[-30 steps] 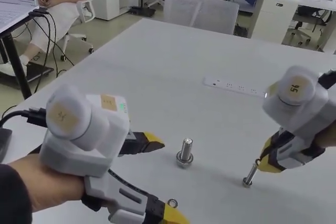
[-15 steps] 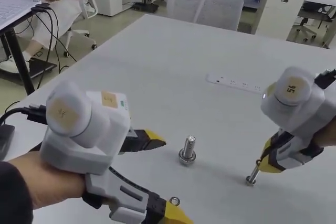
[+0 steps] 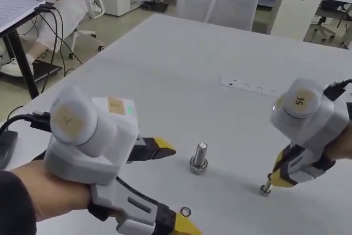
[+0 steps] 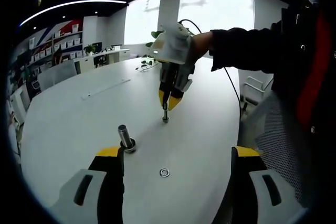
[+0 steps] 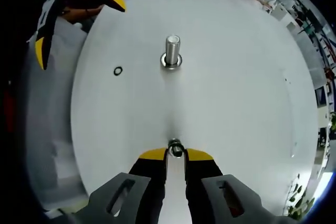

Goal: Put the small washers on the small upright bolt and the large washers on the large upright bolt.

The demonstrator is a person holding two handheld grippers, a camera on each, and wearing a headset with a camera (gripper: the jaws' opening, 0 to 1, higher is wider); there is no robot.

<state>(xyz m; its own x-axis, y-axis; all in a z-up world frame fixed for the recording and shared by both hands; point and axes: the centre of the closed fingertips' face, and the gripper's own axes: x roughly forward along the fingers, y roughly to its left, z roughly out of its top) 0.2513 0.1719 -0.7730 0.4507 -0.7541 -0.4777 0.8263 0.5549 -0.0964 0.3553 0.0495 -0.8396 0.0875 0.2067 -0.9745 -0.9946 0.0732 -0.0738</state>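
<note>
Small washer (image 5: 176, 148), as it appears, sits pinched in the right gripper (image 3: 276, 178) atop the small bolt (image 3: 266, 188), at 4 o'clock from the large bolt (image 3: 199, 157), seemingly ready to drop on, while the left gripper (image 4: 177, 151), spread wide, frames a loose washer (image 4: 164, 172) at 6 o'clock.

I face white table (image 3: 181, 64). On it: large bolt (image 3: 199, 157) upright; small bolt (image 3: 267, 187) upright, right of large bolt, apart; loose washer (image 3: 186, 212) flat, nearer me than large bolt; power strip (image 3: 250, 88) well beyond large bolt.
</note>
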